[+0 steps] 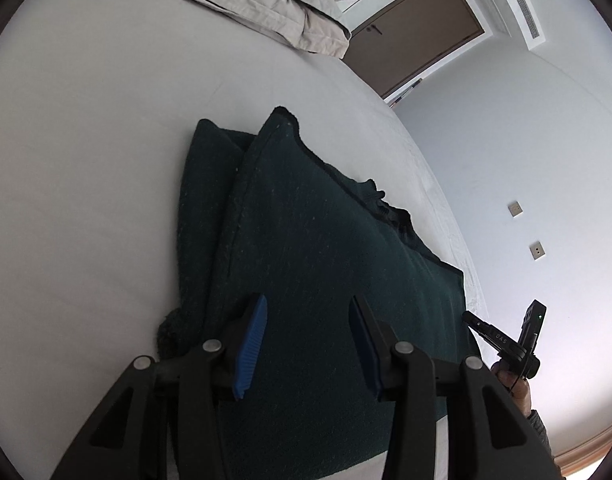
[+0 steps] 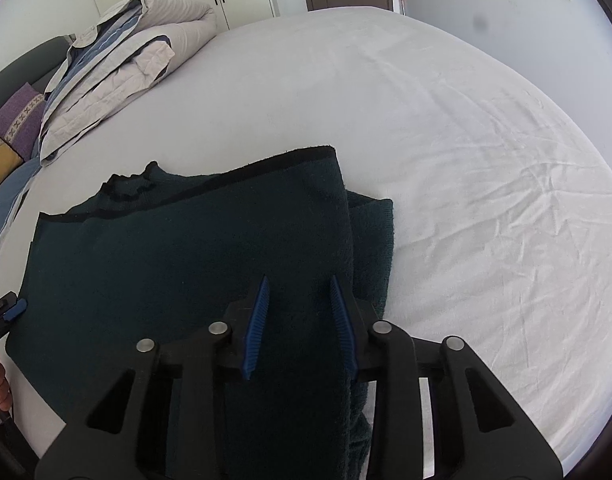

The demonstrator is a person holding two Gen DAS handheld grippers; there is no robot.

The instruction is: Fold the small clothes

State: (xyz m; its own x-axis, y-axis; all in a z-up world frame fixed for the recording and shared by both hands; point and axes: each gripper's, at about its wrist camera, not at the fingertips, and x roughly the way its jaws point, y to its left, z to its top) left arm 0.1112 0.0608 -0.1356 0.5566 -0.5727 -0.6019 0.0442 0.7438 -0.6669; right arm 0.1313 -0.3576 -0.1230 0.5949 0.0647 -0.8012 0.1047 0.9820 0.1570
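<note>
A: Where is the dark green knitted garment (image 2: 178, 264)?

B: Lying part-folded on the white-sheeted bed (image 2: 466, 160); grey folded quilt (image 2: 118, 64) at ten o'clock.

A: The fingers?

B: I see my left gripper (image 1: 306, 344) and right gripper (image 2: 300, 328) both with fingers apart above the cloth, gripping nothing.
</note>
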